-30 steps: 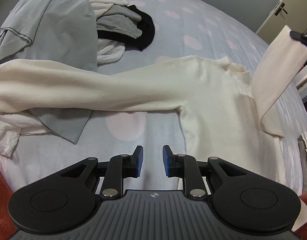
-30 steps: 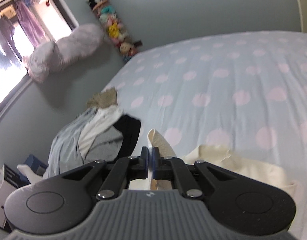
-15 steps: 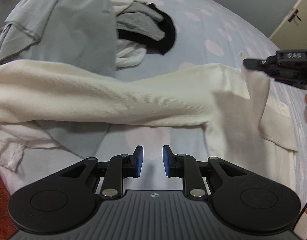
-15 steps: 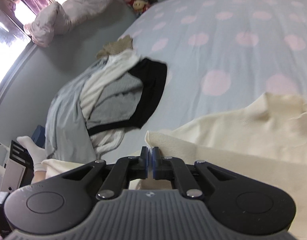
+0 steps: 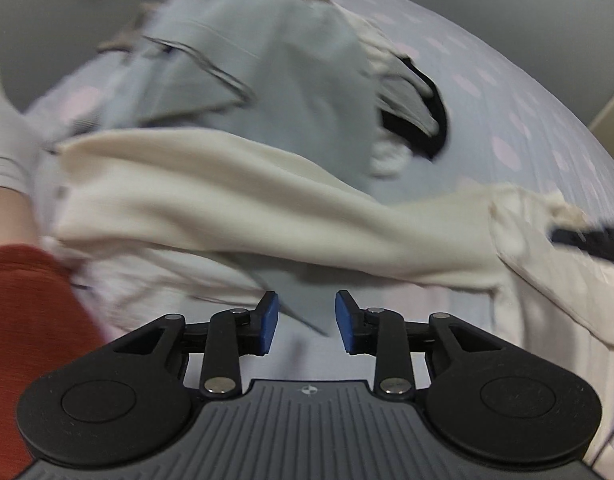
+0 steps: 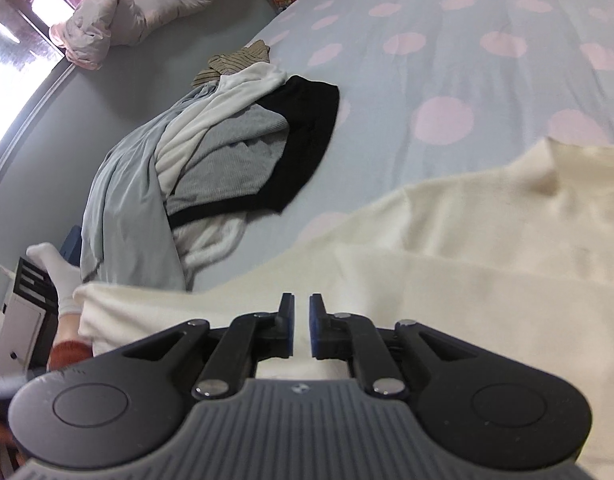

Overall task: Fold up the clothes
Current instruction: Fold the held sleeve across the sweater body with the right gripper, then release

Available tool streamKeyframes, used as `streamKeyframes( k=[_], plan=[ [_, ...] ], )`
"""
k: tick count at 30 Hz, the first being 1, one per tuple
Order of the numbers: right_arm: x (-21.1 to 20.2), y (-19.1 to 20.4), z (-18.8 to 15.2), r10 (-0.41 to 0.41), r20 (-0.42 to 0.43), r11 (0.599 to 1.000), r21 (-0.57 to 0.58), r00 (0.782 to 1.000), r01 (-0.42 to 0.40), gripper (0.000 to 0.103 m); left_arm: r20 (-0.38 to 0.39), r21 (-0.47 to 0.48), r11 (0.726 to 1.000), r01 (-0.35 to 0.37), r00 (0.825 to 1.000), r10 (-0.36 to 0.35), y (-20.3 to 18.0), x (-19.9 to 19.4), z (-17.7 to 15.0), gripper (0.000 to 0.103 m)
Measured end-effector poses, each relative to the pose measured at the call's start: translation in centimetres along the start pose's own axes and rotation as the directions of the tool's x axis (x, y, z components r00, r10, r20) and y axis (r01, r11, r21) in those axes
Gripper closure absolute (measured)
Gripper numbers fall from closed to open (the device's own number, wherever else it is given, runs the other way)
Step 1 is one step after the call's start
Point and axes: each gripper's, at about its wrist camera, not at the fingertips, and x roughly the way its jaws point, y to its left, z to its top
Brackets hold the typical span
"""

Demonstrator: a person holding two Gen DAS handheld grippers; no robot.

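1. Since a second ago my right gripper (image 6: 302, 328) has brought the right sleeve down across the chest of the cream sweater (image 6: 487, 248) and its jaws have just been opening; they now stand slightly apart with nothing between them, so that sleeve is released and lies folded over the body.

2. My left gripper (image 5: 306, 322) has swung sideways toward the other sleeve (image 5: 235, 192), and its jaws have just been opening too. They are parted and empty, hovering over the tip of a grey-blue garment (image 5: 267, 80) that pokes out from under the sleeve.

3. The sweater lies flat on the spotted bedsheet (image 6: 447, 52), neck away from me, left sleeve stretched out straight over the grey-blue garment toward the bed's edge.

4. Nearest risk: if I pinch low here, I judge I could catch the grey-blue corner along with, or instead of, the sleeve, and drag the wrong cloth into the fold.

5. Next: the left view is blurred from fast motion. Closing while moving could grab a loose pucker mid-sleeve rather than the cuff, leaving a crooked fold.

6. Farther: pulling the sleeve may tug the sweater sideways and undo the sleeve just laid down, since nothing pins it.

7. Farthest: the clothes pile (image 6: 243, 140) sits near the shoulder; a wide sweep could snag it.
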Motion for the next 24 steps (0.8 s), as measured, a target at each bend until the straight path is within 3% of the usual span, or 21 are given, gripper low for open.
streamKeyframes(
  k=[3, 7, 12, 15, 20, 23, 24],
  plan=[
    [-1.8, -0.6, -2.3, -0.010, -0.006, 1.000, -0.005, 1.000, 0.010, 0.089, 0.037, -0.029, 0.999, -0.043, 0.998, 0.044, 2.0, -1.3, 0.7, 0.074],
    [-4.2, -1.4, -5.9, -0.022, 0.003, 1.000, 0.005, 1.000, 0.022, 0.088, 0.099, -0.173, 0.983, -0.058, 0.992, 0.076, 5.0, -2.3, 1.3, 0.071],
    [-6.4, -2.2, -10.3, -0.015, 0.008, 0.996, 0.093, 1.000, 0.015, 0.080, 0.149, -0.324, 0.941, -0.096, 0.977, 0.151, 7.0, -1.3, 0.6, 0.071],
    [-7.6, -1.7, -12.2, -0.044, 0.012, 0.996, 0.083, 0.999, 0.043, 0.076, 0.172, -0.368, 0.920, -0.133, 0.963, 0.208, 7.6, -0.6, 0.4, 0.062],
    [-9.0, -1.6, -14.1, -0.107, 0.023, 0.991, 0.084, 0.994, 0.105, 0.073, 0.190, -0.483, 0.868, -0.117, 0.953, 0.235, 9.0, 0.3, 0.4, 0.060],
    [-8.9, -1.3, -14.5, -0.123, 0.007, 0.989, 0.084, 0.992, 0.122, 0.073, 0.199, -0.497, 0.861, -0.106, 0.952, 0.232, 9.2, 1.2, 0.6, 0.065],
    [-8.8, -1.2, -14.7, -0.128, 0.002, 0.988, 0.085, 0.992, 0.127, 0.073, 0.199, -0.494, 0.863, -0.109, 0.952, 0.234, 9.1, 1.5, 0.6, 0.076]
  ],
)
